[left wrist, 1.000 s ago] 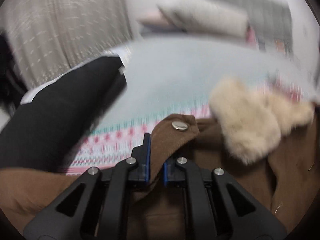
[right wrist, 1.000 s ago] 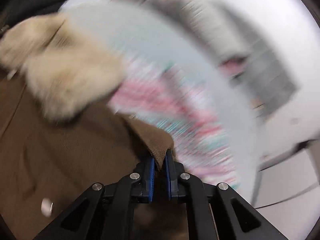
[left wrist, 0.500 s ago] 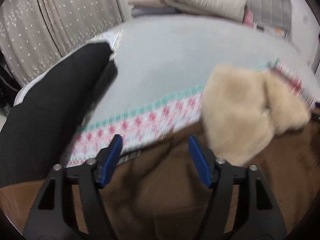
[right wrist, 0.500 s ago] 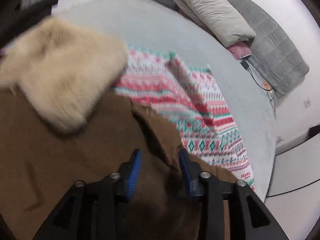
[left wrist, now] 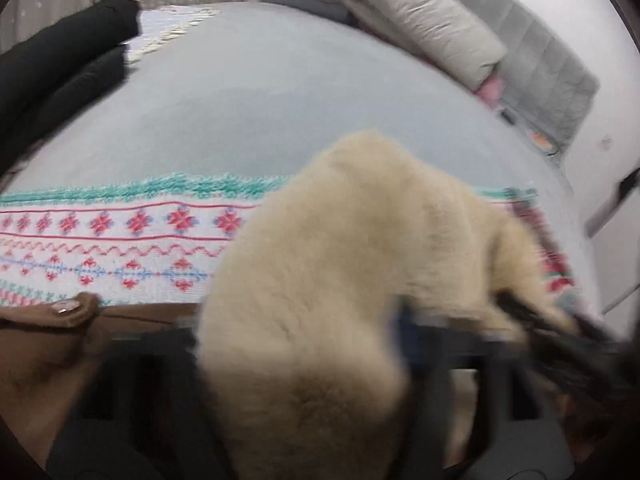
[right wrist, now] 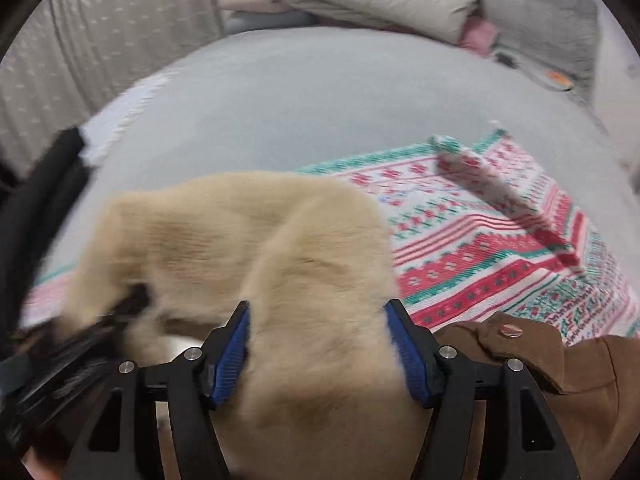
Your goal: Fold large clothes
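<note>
Clearly early yet: the brown coat (right wrist: 560, 380) lies spread on the patterned blanket (right wrist: 500, 248) over the bed (right wrist: 320, 92), its fur collar (right wrist: 320, 280) bunched. The right gripper (right wrist: 320, 350) has been opening and the left gripper (left wrist: 304, 360) closing, both jaws apart around the fur, unpinched. No finished fold shows.

I see a brown coat (right wrist: 560, 364) with a cream fur collar (right wrist: 312, 280) and silvery snap (right wrist: 511, 331). Under it lies a white blanket (right wrist: 500, 248) banded in red and teal motifs, over a pale grey bedspread (right wrist: 320, 100). My gripper pads (right wrist: 406, 354) are blue.
</note>
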The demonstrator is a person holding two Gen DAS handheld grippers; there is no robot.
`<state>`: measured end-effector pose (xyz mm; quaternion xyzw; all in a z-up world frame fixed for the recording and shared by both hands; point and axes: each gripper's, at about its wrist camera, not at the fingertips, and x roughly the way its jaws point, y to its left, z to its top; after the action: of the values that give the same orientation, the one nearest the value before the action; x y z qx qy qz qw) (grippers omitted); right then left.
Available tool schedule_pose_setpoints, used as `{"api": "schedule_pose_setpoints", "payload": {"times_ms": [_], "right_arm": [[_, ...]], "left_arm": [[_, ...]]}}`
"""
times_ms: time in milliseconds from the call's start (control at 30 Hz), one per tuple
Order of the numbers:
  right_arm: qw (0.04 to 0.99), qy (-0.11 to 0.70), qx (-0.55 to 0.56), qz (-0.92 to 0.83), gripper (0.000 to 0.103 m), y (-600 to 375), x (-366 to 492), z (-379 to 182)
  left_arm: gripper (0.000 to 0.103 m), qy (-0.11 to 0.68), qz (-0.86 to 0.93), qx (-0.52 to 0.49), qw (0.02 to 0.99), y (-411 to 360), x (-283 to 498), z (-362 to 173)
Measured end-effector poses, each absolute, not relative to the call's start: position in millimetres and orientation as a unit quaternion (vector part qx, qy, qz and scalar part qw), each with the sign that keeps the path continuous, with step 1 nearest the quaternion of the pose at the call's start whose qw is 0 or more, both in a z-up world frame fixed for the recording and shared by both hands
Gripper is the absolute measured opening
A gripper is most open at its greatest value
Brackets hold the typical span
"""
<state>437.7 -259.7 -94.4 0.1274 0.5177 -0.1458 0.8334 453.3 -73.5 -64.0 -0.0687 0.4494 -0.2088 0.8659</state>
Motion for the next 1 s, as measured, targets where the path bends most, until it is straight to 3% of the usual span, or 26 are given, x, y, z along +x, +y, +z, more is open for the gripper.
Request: {"api": "schedule_pose_setpoints", "payload": {"times_ms": [67,133,200,233,300,433,500,533,633,767,933,1000], "right_arm": [[0.841,0.498,0.135,-0.162,0.041,-262,435,-107],[0.856,0.470,0.122,-0.179,0.029,-254,431,-101],[0.880,0.427,0.096,-0.186,0.026,-238,432,-88],[0.882,0.423,0.087,-0.187,0.027,-235,437,-91],[0.864,0.456,0.092,-0.190,0.042,-237,447,-113],[0.854,0.463,0.154,-0.183,0.054,-256,448,-118],[0.858,0.453,0.164,-0.176,0.061,-258,443,-112],[0.862,0.446,0.173,-0.170,0.062,-260,437,-105],[0.871,0.443,0.162,-0.135,0.064,-267,409,-70],[0.887,0.438,0.104,-0.102,0.078,-267,336,-12],[0.890,0.449,0.055,-0.064,0.079,-272,233,43],[0.890,0.450,0.049,-0.050,0.081,-278,194,59]], "left_arm": [[0.028,0.431,-0.216,-0.077,0.873,-70,451,-56],[0.028,0.378,-0.213,-0.071,0.898,-70,437,-38],[0.029,0.341,-0.203,-0.031,0.917,-79,431,-29],[0.031,0.364,-0.185,-0.010,0.913,-87,437,-44],[0.043,0.441,-0.168,0.000,0.882,-95,456,-73],[0.054,0.433,-0.167,0.000,0.886,-96,455,-66],[0.073,0.429,-0.159,-0.003,0.889,-90,447,-59],[0.077,0.432,-0.156,-0.004,0.888,-88,444,-55],[0.079,0.451,-0.175,0.002,0.875,-74,415,-36],[0.086,0.449,-0.184,0.045,0.873,-42,359,1],[0.086,0.445,-0.189,0.077,0.872,14,285,48],[0.092,0.442,-0.191,0.073,0.874,37,257,63]]}}
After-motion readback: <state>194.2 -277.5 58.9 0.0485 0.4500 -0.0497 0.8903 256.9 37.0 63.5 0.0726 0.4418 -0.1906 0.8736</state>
